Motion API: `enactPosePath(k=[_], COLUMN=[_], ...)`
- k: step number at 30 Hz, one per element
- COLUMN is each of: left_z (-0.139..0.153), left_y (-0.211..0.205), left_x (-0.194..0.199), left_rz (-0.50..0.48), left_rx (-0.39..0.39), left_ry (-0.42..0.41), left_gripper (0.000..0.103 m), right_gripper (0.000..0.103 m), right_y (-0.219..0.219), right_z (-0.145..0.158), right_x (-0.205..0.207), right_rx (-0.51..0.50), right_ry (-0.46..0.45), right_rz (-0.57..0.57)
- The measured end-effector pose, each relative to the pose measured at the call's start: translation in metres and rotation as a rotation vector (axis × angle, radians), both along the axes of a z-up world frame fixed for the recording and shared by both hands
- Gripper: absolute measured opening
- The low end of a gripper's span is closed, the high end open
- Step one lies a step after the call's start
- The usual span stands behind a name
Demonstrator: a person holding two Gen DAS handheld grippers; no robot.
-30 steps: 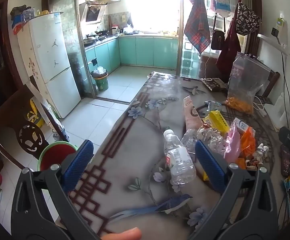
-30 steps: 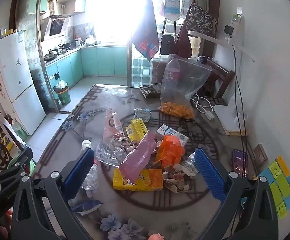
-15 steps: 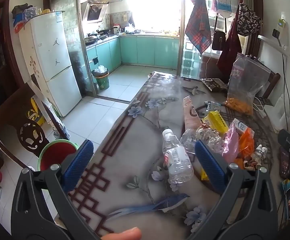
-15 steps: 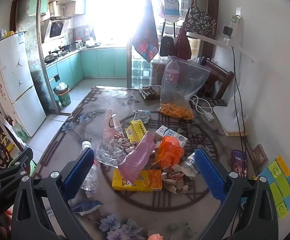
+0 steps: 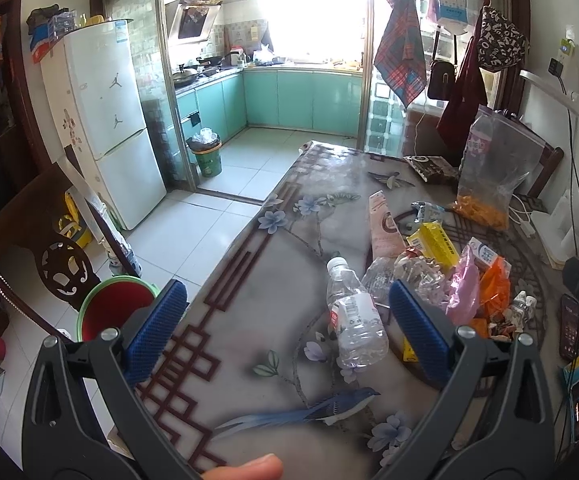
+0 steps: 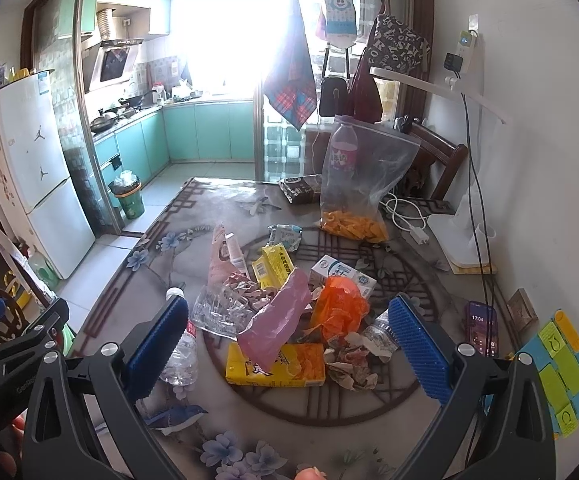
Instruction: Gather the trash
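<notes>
Left hand-held gripper: jaws spread wide, nothing between them, held above the near edge of the desk. A clear plastic bottle lies on its side just ahead, nearer the right finger than the left, cap pointing away; whether that finger touches it cannot be told from this angle. To the left, on the floor below the desk edge, stands a red bin with a green rim.

Right hand-held gripper: jaws likewise wide apart and empty, above the trash heap. Directly between the fingers lies a yellow box, with a pink bag draped over it and an orange bag just behind. Crumpled paper sits beside the right finger. Farther on lie a yellow carton and a white carton. At the far side stands a clear bag holding orange snacks. A phone rests to the right, apart from the heap.
</notes>
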State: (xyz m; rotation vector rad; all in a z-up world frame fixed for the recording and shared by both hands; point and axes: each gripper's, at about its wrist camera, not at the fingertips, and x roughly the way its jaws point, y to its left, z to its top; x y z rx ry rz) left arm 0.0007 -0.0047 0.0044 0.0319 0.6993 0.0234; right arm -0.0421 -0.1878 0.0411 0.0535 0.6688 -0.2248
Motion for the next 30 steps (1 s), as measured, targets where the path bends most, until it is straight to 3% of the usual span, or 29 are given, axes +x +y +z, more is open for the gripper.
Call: enactPosePath(k=[26,30], left_z=[-0.004,-0.006], left_y=[0.003,0.009], left_x=[0.007,0.011], left_rz=[0.016,-0.011], left_rx=[0.01,-0.054], left_ry=[0.002,0.005], left_gripper=[0.1,0.1], right_gripper=[0.096,0.096], right_y=[0.004,-0.017], right_z=[-0.002,-0.01], right_x=[0.006,0.009], right_rx=[0.0,0.11], right_ry=[-0.007,-0.027], right_rz=[0.012,0.054])
